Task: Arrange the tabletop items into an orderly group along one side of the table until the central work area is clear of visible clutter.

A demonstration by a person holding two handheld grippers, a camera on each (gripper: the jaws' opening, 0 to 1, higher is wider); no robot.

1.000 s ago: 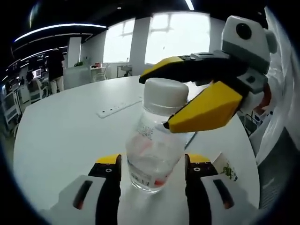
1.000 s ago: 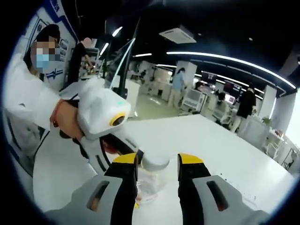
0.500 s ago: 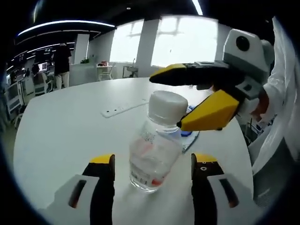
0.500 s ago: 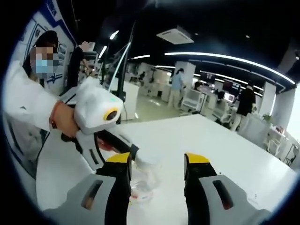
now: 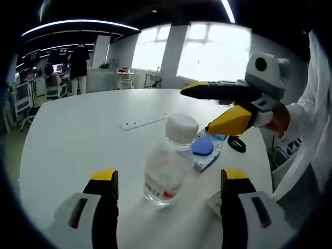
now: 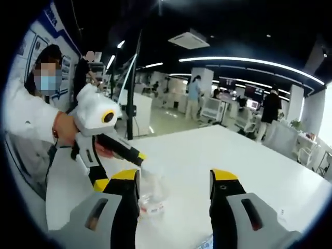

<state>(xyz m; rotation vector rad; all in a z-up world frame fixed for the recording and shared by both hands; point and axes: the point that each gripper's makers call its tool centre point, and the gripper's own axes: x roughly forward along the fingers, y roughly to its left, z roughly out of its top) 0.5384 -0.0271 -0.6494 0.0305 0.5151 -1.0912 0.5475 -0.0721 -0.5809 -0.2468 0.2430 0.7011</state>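
A clear plastic bottle (image 5: 167, 168) with a white cap stands on the white table (image 5: 78, 140), free of both grippers. My left gripper (image 5: 168, 175) is open, its yellow-tipped jaws wide apart on either side of the bottle and short of it. My right gripper (image 5: 197, 110) reaches in from the right, open, its jaws apart above and beside the cap without touching it. In the right gripper view the bottle (image 6: 150, 193) sits low, partly behind my right gripper's (image 6: 174, 179) left jaw, and a hand holds the left gripper (image 6: 122, 167) beside it.
A flat packet with a blue round lid (image 5: 203, 148) lies just right of the bottle, with a black loop (image 5: 236, 143) beyond it. A white power strip (image 5: 141, 123) lies farther back. A small carton (image 5: 213, 199) sits near my left gripper's right jaw. People stand in the background.
The right gripper has let go of the bottle's cap and drawn back to the right. The left gripper's jaws have spread and pulled back from the bottle, which stays on the table.
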